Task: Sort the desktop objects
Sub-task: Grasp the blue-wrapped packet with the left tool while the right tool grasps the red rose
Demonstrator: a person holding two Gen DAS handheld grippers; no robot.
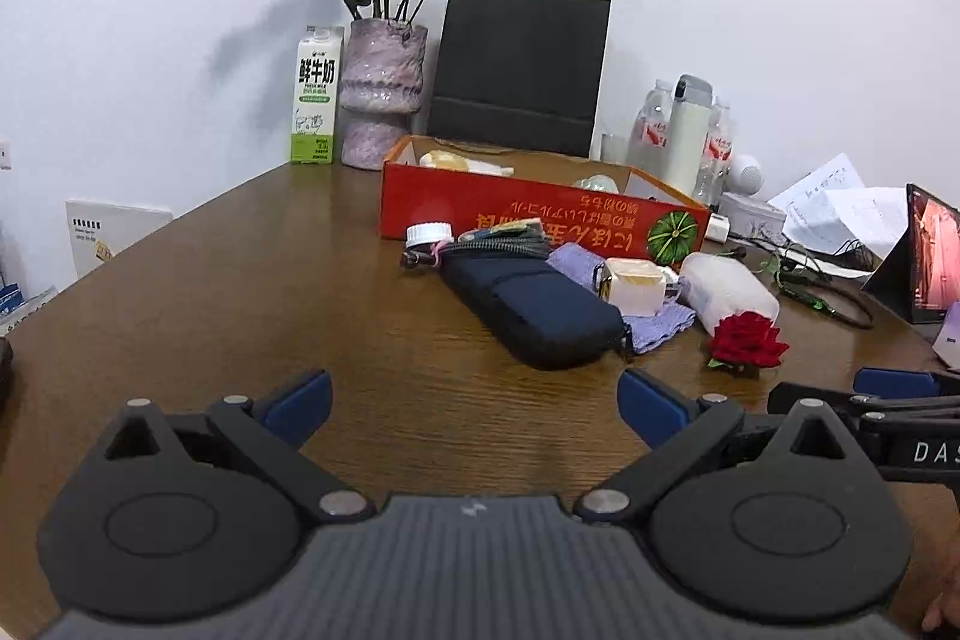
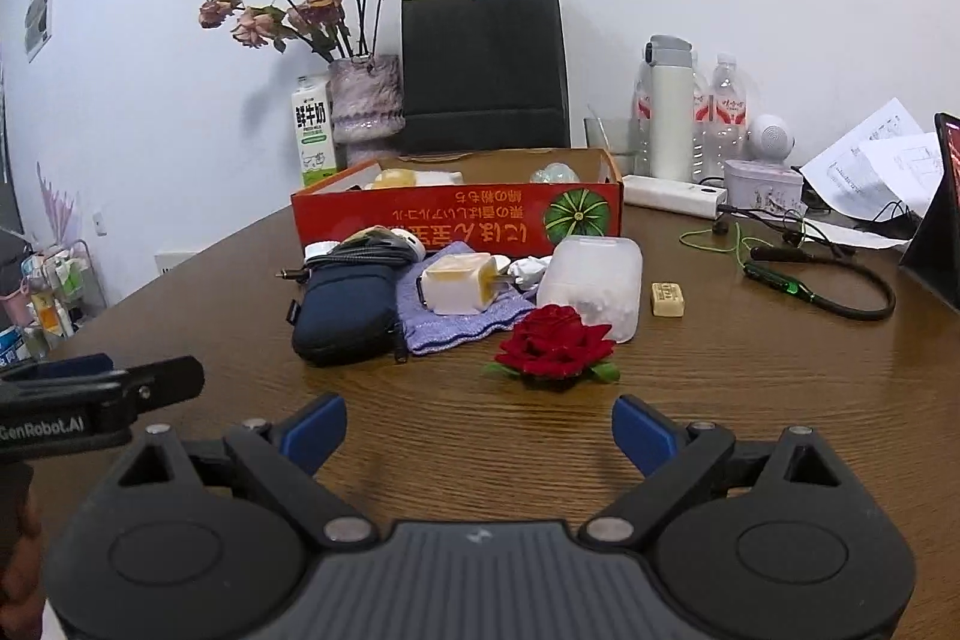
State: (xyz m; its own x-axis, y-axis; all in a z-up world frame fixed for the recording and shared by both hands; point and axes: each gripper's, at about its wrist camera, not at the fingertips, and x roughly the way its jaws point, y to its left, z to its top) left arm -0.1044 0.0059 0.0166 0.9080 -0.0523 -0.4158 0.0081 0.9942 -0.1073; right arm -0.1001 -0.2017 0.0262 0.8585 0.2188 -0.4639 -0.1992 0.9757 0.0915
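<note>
Both tongs are released, holding nothing: the left gripper (image 1: 474, 409) and right gripper (image 2: 479, 436) hover low over the wooden table (image 2: 750, 400), blue fingers spread wide. The clutter sits at about 12 o'clock from the right one: a red rose (image 2: 553, 340) nearest, touching a frosted plastic box (image 2: 594, 280) behind it. At 11 o'clock lies a navy pouch (image 2: 345, 310) beside a purple cloth (image 2: 456, 322) (a white charger (image 2: 459, 283) on top). The red cardboard box (image 2: 462, 214) stands just beyond them.
</note>
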